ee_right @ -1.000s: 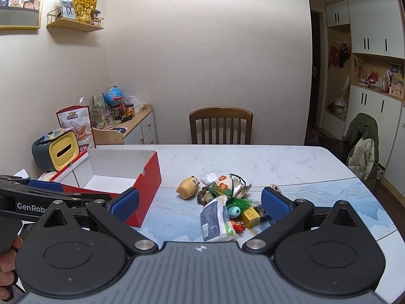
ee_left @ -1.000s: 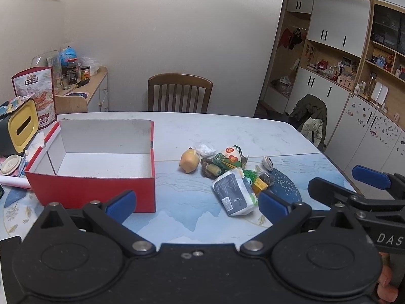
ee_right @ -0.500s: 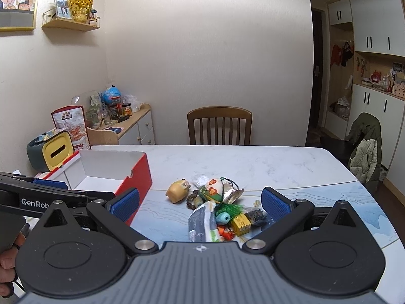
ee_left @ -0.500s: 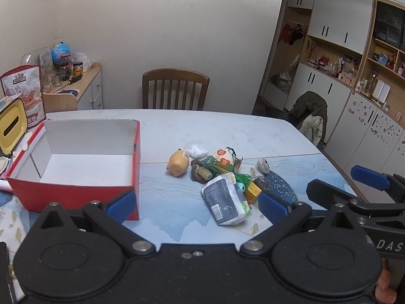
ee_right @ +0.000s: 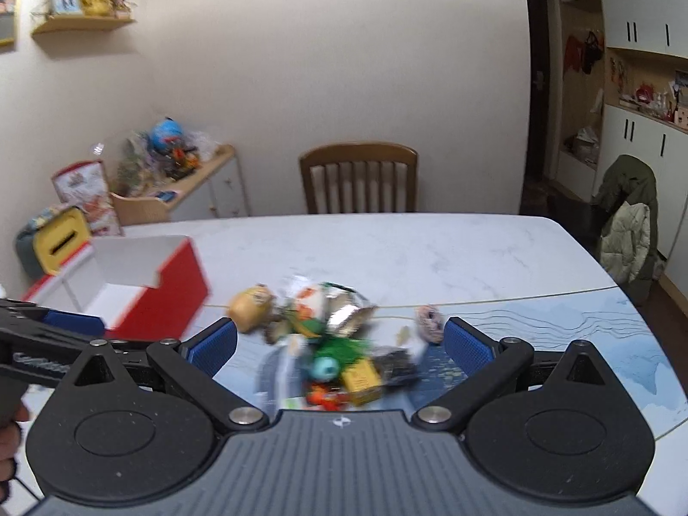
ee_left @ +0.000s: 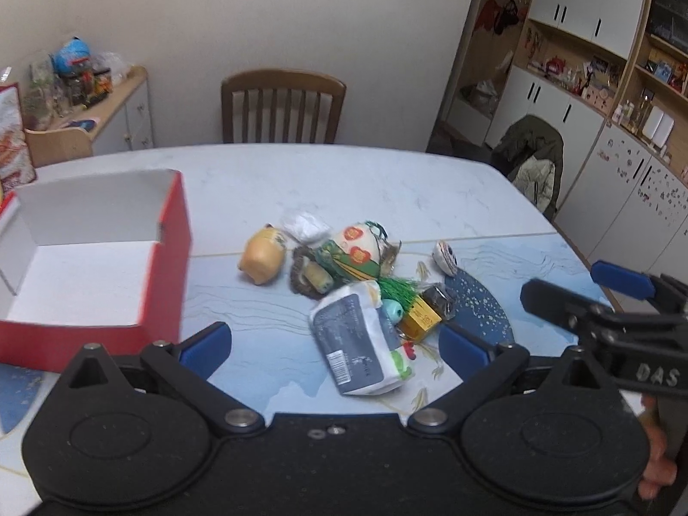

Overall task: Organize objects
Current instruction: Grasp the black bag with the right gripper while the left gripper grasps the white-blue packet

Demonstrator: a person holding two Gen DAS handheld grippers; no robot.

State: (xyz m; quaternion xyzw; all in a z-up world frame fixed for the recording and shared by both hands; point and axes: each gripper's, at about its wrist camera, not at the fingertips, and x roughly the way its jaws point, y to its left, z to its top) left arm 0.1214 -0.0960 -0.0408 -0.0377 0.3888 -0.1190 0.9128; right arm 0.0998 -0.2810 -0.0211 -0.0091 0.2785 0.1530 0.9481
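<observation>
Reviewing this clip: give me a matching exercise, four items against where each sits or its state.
Things:
1. red box
2. tissue pack
3. wooden chair
4. left gripper

Places or states:
A. behind the table's far edge
B. open, holding nothing
C. left part of the table, open top, nothing visible inside
D. nearest part of the pile, lying flat

Pairs: 1-C, 2-D, 3-A, 4-B

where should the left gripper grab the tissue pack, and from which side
Judging by its pose, grip the tissue pack across its short width, mid-body, coming from above. It lies flat on the table, long axis running away from the left gripper, with small toys crowding its right edge, so a side approach looks blocked.
</observation>
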